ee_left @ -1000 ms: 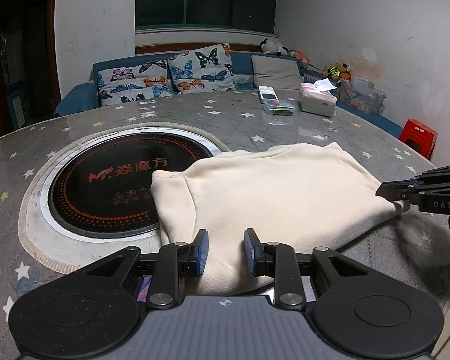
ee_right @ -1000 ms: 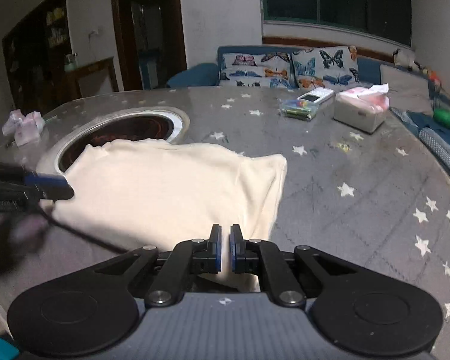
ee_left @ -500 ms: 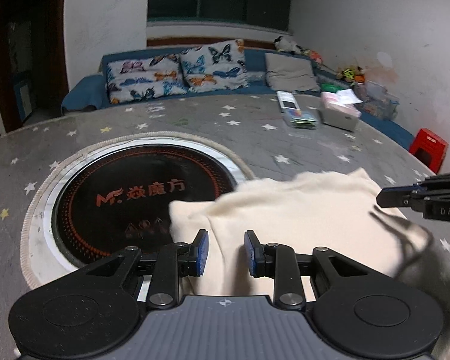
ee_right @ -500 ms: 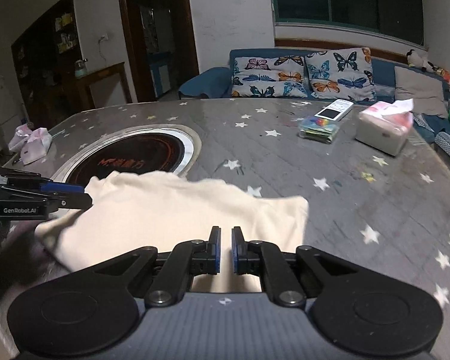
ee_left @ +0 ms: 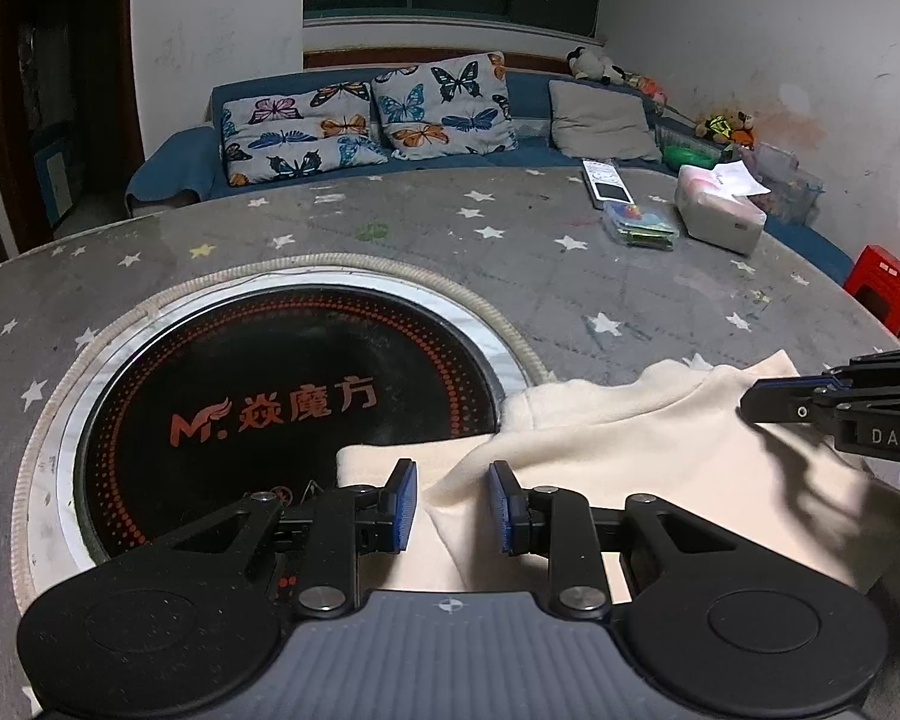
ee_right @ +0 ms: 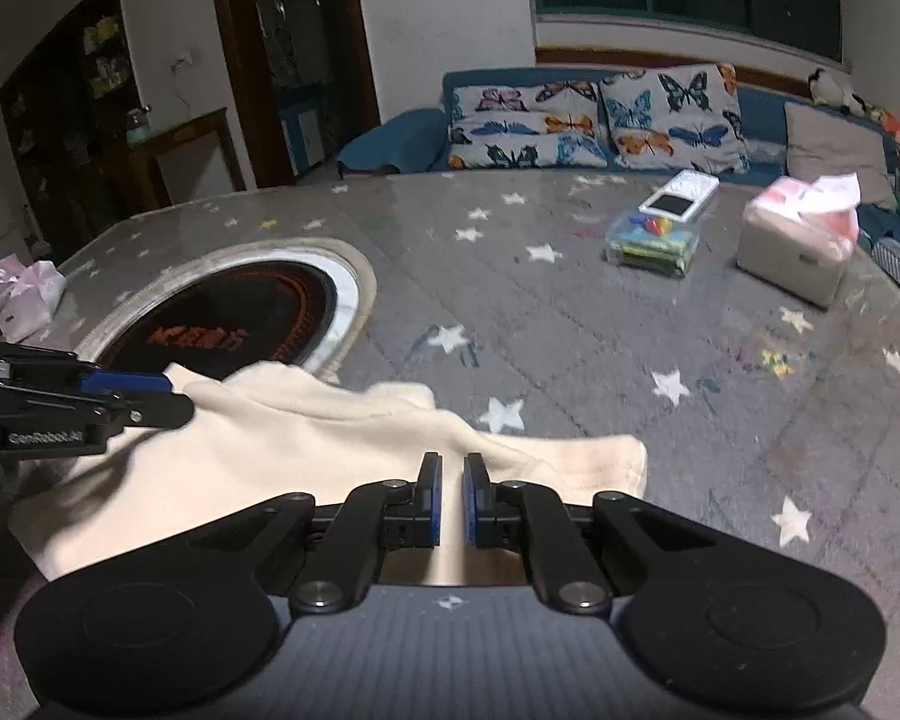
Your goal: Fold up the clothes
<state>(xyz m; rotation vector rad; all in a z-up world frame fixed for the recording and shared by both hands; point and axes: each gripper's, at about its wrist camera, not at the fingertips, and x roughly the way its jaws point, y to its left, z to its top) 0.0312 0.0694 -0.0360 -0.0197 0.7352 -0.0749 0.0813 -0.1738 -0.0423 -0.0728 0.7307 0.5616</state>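
Cream garment (ee_left: 660, 462) lies on the surface, long axis running between both grippers. Left gripper (ee_left: 450, 501) jaws parted over its near edge (nothing gripped); right gripper (ee_right: 450, 501) jaws nearly closed, grip uncertain.

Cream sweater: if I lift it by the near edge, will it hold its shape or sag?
The cream sweater will probably sag: it already lies in soft folds and bunches near the left gripper. It looks thick and fleecy, so likely a bit heavy and clingy rather than slippery on the table. Cloth runs between the right gripper pads; they look nearly shut.
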